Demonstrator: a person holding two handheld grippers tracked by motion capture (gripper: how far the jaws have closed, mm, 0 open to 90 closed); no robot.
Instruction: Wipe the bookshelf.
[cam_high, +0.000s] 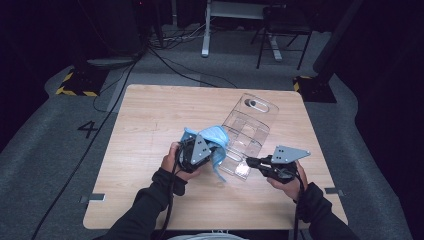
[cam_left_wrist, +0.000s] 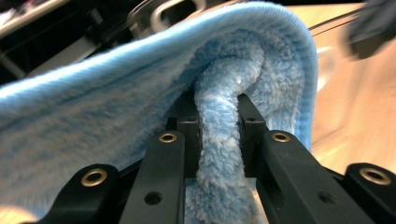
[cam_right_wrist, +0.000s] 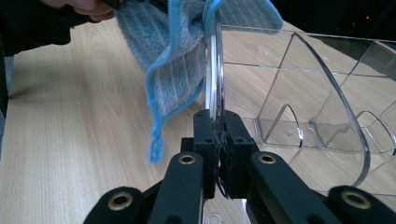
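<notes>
Left gripper (cam_left_wrist: 218, 116) pinches a fluffy blue microfibre cloth (cam_left_wrist: 140, 93); right gripper (cam_right_wrist: 219, 126) clamps the clear plastic organiser tray's (cam_right_wrist: 299, 84) wall.

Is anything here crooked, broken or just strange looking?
Nothing looks broken or spilled. The clear plastic organiser lies at a slant across the wooden table, with the right tongs clamped on its thin wall. The blue cloth is bunched, one fold pinched in the left tongs, a corner dangling beside the organiser.
</notes>
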